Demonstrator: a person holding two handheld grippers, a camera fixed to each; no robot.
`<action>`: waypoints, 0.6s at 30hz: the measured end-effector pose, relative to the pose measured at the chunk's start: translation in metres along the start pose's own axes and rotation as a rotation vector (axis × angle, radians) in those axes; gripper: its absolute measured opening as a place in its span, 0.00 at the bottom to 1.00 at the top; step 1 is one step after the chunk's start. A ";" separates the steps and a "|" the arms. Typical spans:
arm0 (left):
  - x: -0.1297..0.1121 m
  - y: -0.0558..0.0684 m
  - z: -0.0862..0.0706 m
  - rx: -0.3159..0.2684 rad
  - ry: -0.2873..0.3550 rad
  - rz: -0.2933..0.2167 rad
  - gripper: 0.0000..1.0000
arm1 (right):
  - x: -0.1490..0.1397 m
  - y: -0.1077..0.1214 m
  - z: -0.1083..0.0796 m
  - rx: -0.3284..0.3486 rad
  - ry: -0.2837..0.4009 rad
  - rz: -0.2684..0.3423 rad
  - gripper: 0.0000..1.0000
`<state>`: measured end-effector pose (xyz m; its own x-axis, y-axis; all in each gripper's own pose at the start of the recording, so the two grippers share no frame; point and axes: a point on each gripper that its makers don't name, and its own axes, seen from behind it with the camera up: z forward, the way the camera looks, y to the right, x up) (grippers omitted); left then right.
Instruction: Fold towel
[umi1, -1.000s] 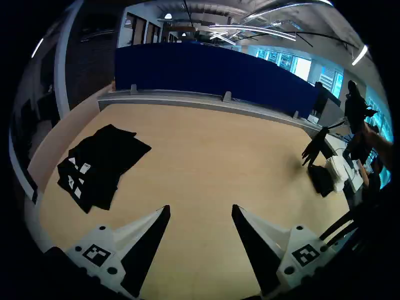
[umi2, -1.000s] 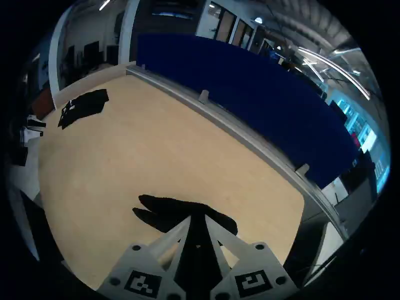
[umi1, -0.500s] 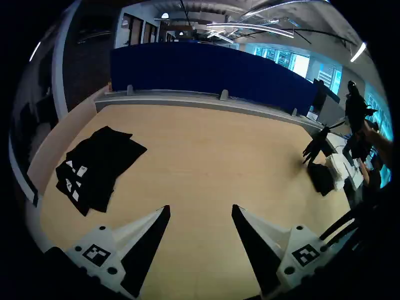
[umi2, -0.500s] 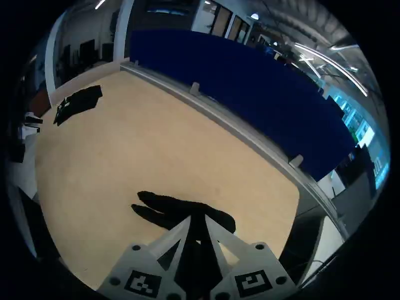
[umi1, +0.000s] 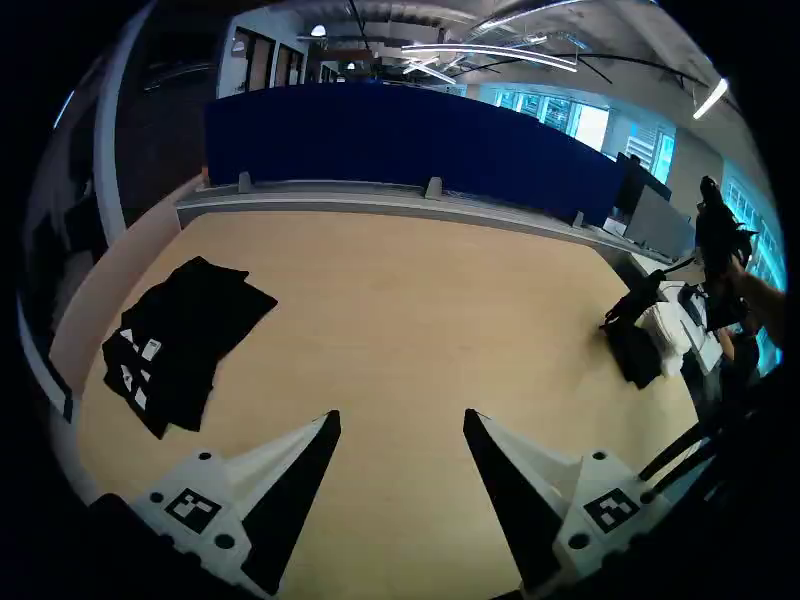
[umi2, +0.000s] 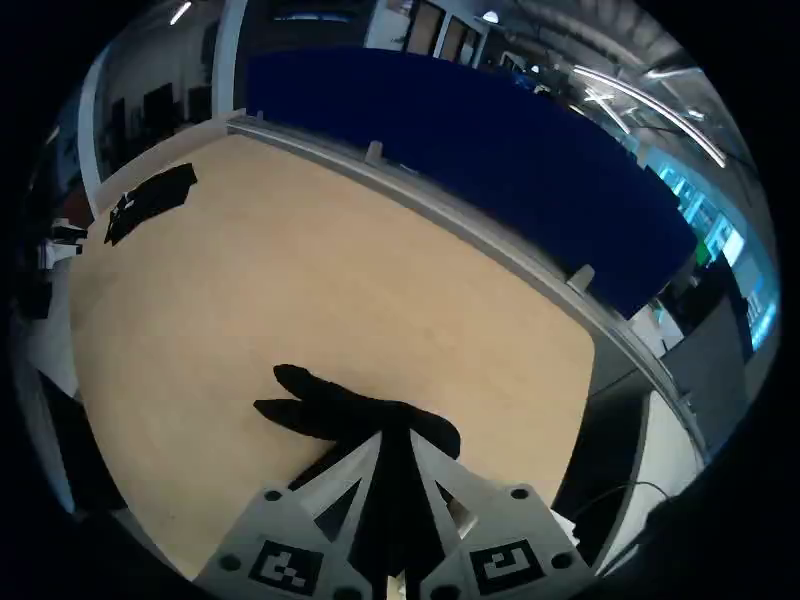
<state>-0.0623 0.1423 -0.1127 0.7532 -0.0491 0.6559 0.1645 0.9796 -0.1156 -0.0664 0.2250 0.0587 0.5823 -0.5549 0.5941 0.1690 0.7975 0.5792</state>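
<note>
Black towel (umi2: 335, 408), pinched between the near-closed fingers of the right gripper (umi2: 396, 440) over the right side of the wooden table (umi2: 250, 300); the left gripper (umi1: 400, 420), spread and empty, should probably take a second corner so the cloth lies flat for folding.

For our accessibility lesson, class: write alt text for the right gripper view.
The right hand-held gripper pinches a black towel over a light wooden table. A blue partition lines the far edge; more black cloth lies far left.

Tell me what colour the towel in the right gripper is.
Black towel, clearest in the right gripper view.
</note>
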 end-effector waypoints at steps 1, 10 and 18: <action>0.000 0.001 0.000 -0.002 -0.001 0.002 0.91 | -0.005 0.001 -0.001 -0.003 -0.006 0.000 0.04; -0.002 0.007 -0.003 -0.014 -0.007 0.009 0.91 | -0.042 0.002 -0.010 -0.019 -0.051 0.011 0.04; -0.004 0.008 -0.006 -0.016 -0.010 0.021 0.91 | -0.078 -0.001 -0.015 -0.036 -0.101 0.027 0.04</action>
<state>-0.0600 0.1496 -0.1208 0.7506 -0.0261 0.6603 0.1589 0.9770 -0.1420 -0.1002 0.2714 0.0032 0.5043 -0.5527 0.6635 0.1836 0.8194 0.5431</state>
